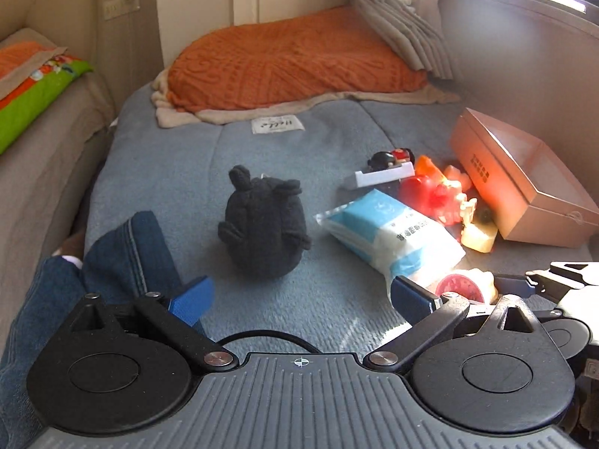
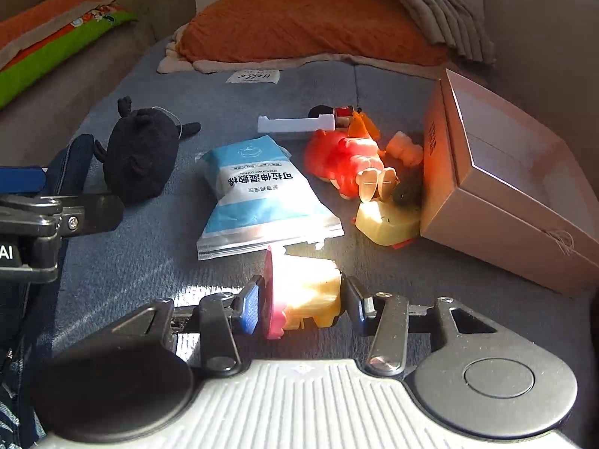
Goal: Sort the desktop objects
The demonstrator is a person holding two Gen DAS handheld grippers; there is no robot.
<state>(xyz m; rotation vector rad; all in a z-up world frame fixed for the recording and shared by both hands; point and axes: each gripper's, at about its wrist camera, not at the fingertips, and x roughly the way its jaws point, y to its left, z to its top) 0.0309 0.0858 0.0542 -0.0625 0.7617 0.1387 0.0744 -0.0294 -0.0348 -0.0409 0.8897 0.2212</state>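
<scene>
Two views, left first: my left gripper [image 1: 299,295] hangs with jaws wide apart and empty over the blue blanket [image 1: 179,157], the black plush toy [image 1: 262,224] just ahead between them. Through the right view, my right gripper [image 2: 299,307] is clamped on a yellow toy with a pink disc [image 2: 299,292], near the wet-wipe pack [image 2: 254,194]. I'd carry it level toward the open cardboard box [image 2: 516,202], clearing the red plastic toy [image 2: 344,161] beside it.

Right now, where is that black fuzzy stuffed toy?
The black plush toy sits on the blue blanket, straight ahead of the open left gripper in its view. The blue-and-white packet is its nearest neighbour, on its right.
</scene>
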